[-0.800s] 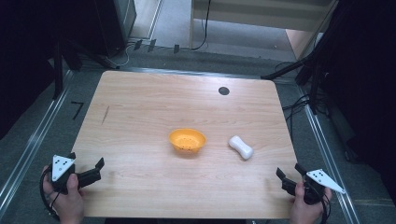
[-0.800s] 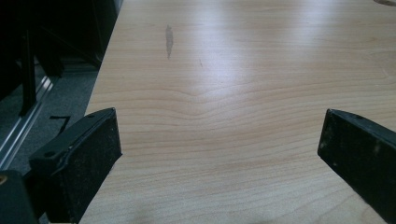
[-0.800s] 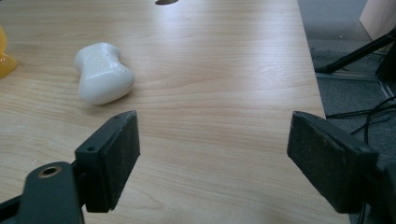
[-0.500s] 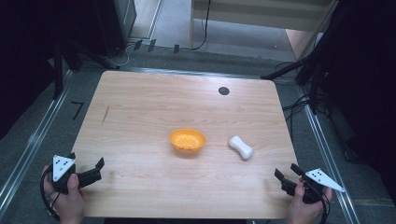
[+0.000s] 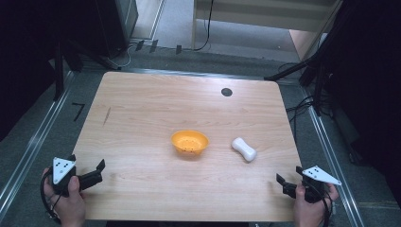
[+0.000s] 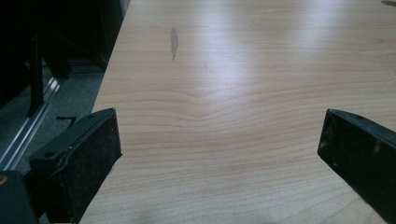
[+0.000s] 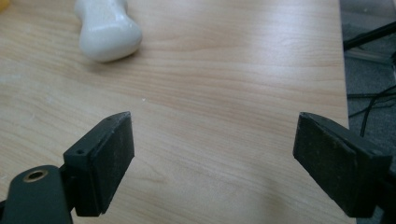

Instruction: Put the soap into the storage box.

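The white dumbbell-shaped object (image 5: 244,149) lies flat, long axis diagonal from upper-left to lower-right in the high view; the right gripper (image 5: 289,179) and left gripper (image 5: 100,169) both gape wide, gripping nothing.

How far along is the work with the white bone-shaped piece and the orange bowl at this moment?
Nothing looks done: the white bone-shaped piece lies on the table beside the orange bowl, apart from it. In hand: the right gripper, jaws open and empty, sits at the near edge, nearest that piece; the left gripper is open too. Left, probably: reaching, gripping and moving the piece, perhaps into the bowl.
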`<state>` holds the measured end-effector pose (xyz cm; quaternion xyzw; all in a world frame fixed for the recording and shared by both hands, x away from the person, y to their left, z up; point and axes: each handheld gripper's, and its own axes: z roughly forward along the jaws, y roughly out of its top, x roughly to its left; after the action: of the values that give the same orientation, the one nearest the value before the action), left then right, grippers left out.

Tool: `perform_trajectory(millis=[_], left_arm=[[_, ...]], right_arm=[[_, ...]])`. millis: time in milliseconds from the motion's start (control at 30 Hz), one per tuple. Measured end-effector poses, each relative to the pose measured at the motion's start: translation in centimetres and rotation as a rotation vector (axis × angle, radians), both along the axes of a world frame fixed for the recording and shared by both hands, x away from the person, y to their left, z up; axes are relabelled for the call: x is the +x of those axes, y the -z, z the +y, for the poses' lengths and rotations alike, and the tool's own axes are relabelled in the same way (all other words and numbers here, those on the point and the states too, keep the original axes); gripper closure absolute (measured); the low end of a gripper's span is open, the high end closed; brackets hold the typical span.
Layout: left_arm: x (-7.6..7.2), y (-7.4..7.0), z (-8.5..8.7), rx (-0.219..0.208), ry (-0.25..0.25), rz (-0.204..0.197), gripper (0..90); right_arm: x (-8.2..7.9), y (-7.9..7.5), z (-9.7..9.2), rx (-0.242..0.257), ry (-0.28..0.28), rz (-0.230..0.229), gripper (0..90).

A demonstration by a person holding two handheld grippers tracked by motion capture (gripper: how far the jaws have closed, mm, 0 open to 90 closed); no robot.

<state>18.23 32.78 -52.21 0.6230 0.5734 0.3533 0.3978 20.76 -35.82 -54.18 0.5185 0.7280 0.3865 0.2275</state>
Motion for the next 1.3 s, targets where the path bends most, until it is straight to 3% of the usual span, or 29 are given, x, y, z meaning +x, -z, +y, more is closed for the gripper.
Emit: perform_trajectory(millis=[100, 133, 667, 1300], left_arm=[[0.0, 0.0, 0.0, 0.003, 0.0, 0.002, 0.0], [0.0, 0.0, 0.0, 0.005, 0.0, 0.001, 0.0], [0.0, 0.0, 0.0, 0.008, 0.001, 0.003, 0.0], [0.0, 0.0, 0.1, -0.003, 0.001, 0.002, 0.0]], right_arm=[[0.3, -0.2, 0.2, -0.023, -0.016, 0.026, 13.1], [0.7, -0.3, 0.4, -0.043, -0.019, 0.053, 13.2], [2.7, -1.4, 1.1, -0.1, -0.076, 0.224, 13.3], [4.7, -2.4, 2.3, -0.123, -0.109, 0.311, 13.5]])
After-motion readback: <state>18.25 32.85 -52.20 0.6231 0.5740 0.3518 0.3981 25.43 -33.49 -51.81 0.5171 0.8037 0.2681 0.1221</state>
